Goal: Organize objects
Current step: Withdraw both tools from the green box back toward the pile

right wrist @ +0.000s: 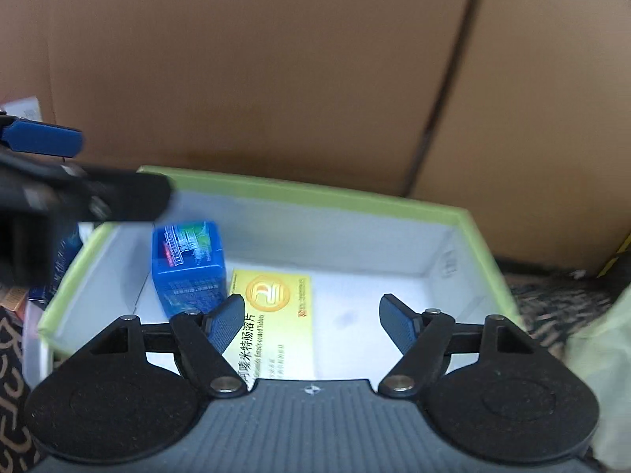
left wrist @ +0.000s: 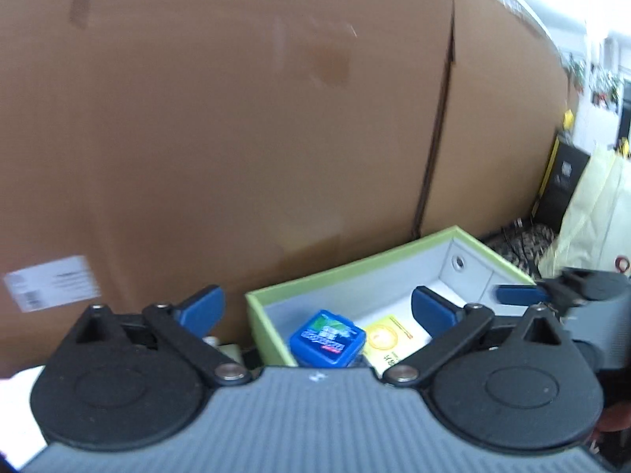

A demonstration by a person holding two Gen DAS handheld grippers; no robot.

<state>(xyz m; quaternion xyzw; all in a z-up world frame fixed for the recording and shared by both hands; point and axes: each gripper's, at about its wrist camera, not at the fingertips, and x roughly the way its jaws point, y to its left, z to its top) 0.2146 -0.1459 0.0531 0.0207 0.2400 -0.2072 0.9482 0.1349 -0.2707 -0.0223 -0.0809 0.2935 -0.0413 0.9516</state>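
Landmark for all positions: the shallow green-rimmed cardboard tray with a white lining (right wrist: 479, 232), standing directly in front of a large brown corrugated cardboard carton (right wrist: 276, 59).

Left of the tray, in the right wrist view, a dark patterned box (right wrist: 65, 260) sits just outside the tray's left wall, partly hidden; its details cannot be read.

Left gripper (left wrist: 317, 309): the jaws stand wide apart with nothing between the blue pads. No earlier view is available for comparison. In its own view the gripper sits over the tray's near-left corner; from the right wrist view its blue finger and black linkage reach in above the tray's left end.

Inside the tray, left end: a small blue plastic cube-shaped container with a printed blue, white and green label on top (right wrist: 188, 266). It stands upright on the tray floor, near the left wall. Motion blur makes the label text illegible.

Just right of it, touching or nearly so: a flat yellow medicine carton with an orange round emblem and black Chinese lettering (right wrist: 276, 315), lying face up on the floor.

Right gripper (right wrist: 313, 325): jaws apart, empty, hovering over the tray's near edge above the yellow carton.

Right of the tray: a pale yellow bag (left wrist: 591, 213).
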